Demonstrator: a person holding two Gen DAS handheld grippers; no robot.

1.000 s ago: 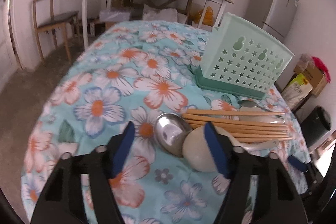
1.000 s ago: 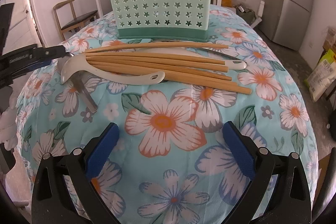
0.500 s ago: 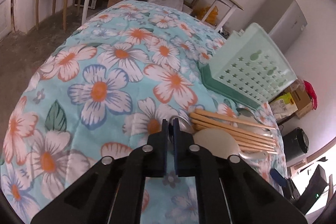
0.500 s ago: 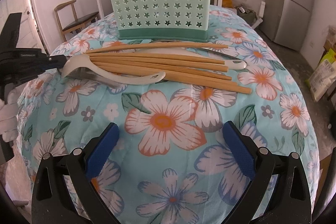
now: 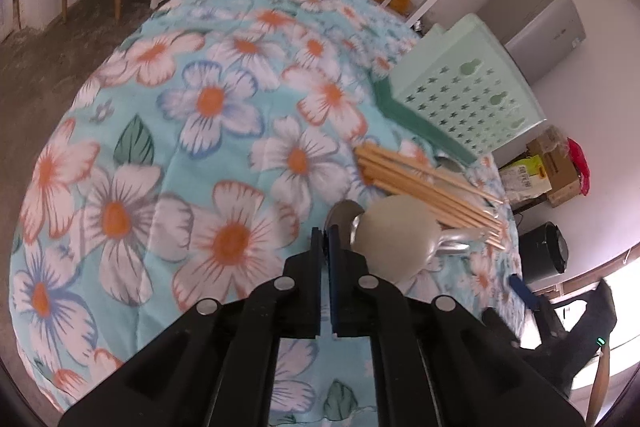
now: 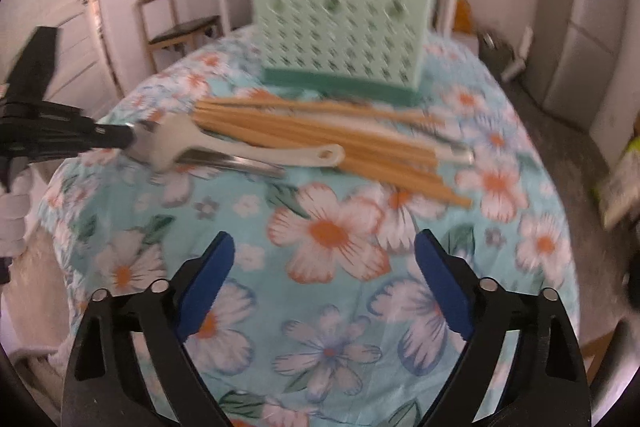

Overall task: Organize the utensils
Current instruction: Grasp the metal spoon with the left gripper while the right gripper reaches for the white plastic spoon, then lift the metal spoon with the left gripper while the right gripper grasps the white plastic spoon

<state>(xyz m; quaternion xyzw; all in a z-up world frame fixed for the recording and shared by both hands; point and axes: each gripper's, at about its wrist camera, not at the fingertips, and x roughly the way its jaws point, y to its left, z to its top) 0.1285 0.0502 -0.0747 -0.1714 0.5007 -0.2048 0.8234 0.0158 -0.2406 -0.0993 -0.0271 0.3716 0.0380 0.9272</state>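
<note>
The left tongs (image 5: 325, 233) are clenched on the rim of the metal spoon (image 5: 344, 217), at the left end of the pile. Its handle runs right under the chopsticks (image 6: 320, 131). The right tongs (image 6: 320, 267), released but just narrowing, hang nearer the holder (image 6: 344, 27).

Ahead of my right gripper (image 6: 324, 279) the flowered tablecloth (image 6: 328, 231) lies bare, so I have free passage up to the chopsticks (image 6: 320, 135). Those sticks, with the white spoon (image 6: 256, 153) lying over them, bar the way to the green basket (image 6: 344, 23) behind. My left gripper (image 5: 325, 243) crowds the pile's left end; the cloth further left of it is open.
</note>
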